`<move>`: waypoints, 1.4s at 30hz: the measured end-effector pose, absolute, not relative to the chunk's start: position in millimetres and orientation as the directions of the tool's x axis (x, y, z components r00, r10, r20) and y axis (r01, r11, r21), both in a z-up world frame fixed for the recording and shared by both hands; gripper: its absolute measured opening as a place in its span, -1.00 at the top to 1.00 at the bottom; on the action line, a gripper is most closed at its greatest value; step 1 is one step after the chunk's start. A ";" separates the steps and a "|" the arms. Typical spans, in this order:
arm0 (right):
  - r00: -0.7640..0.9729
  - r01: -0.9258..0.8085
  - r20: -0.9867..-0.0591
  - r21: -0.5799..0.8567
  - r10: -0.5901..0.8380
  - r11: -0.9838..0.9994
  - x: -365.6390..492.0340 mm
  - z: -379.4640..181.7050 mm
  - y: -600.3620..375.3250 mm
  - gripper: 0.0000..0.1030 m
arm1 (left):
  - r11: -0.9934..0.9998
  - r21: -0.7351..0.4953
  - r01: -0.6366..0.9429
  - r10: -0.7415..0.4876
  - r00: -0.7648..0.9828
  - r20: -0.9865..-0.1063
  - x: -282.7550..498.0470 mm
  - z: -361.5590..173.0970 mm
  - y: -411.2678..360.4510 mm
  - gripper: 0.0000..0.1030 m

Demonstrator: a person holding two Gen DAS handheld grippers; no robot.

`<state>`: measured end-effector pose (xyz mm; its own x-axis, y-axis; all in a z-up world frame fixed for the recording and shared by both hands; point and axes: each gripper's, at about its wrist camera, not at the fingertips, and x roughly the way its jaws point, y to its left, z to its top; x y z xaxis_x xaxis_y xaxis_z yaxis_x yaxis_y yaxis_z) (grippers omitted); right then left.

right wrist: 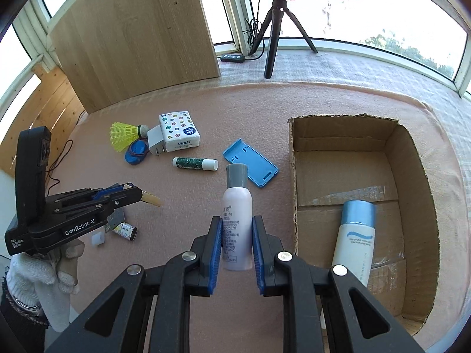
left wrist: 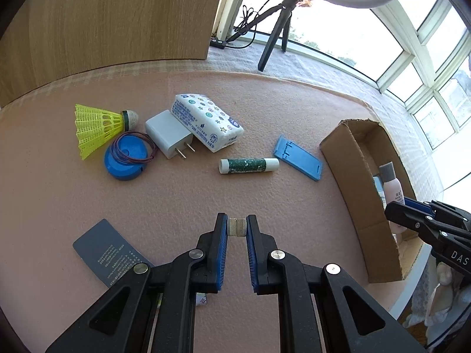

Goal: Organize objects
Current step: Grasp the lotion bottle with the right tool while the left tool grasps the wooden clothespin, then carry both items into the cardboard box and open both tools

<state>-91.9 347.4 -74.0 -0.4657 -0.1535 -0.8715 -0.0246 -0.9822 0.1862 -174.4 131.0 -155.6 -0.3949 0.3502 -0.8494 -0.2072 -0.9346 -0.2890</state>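
My left gripper (left wrist: 237, 228) is shut on a small beige wooden block (left wrist: 236, 227), held above the pink mat; in the right wrist view the block (right wrist: 151, 199) sticks out of its tips. My right gripper (right wrist: 237, 235) is shut on a pink bottle (right wrist: 237, 220) with a grey cap, held upright just left of the open cardboard box (right wrist: 297, 176). A white bottle with a blue cap (right wrist: 354, 235) lies inside the box. On the mat lie a green glue stick (left wrist: 248, 166), a blue phone stand (left wrist: 297, 157), a tissue pack (left wrist: 207, 120), a white charger (left wrist: 169, 136), a yellow shuttlecock (left wrist: 97, 126) and a blue round lid (left wrist: 126, 158).
A dark card (left wrist: 109, 253) lies near the left gripper. A small patterned tube (right wrist: 125, 231) and a white cap (right wrist: 97, 239) lie under the left gripper. A wooden board (right wrist: 138, 35) and a tripod (right wrist: 275, 26) stand at the back by the window.
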 end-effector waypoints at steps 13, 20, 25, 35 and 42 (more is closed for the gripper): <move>-0.522 -0.152 -0.851 0.151 -0.051 -0.977 -35.1 -49.5 413.8 0.65 | -0.878 -0.308 -0.366 0.453 -0.431 -0.780 -180.0 -99.1 217.2 0.74; -0.520 -0.219 -0.854 0.141 -0.006 -0.965 -17.8 -54.0 444.0 0.65 | -0.851 -0.301 -0.431 0.485 -0.424 -0.765 -188.7 -84.9 270.7 0.74; -0.513 -0.252 -0.858 0.137 0.012 -0.958 -10.1 -59.2 460.1 0.65 | -0.842 -0.280 -0.462 0.482 -0.410 -0.774 -196.6 -89.4 304.7 0.74; -0.505 -0.253 -0.863 0.130 0.016 -0.959 -7.1 -63.2 474.0 0.65 | -0.838 -0.245 -0.488 0.456 -0.379 -0.805 -208.1 -105.2 349.5 0.74; -0.542 -0.232 -0.840 0.119 0.027 -0.965 -6.4 -54.3 472.7 -0.11 | -0.850 -0.205 -0.485 0.420 -0.390 -0.819 -212.3 -105.0 362.7 -0.23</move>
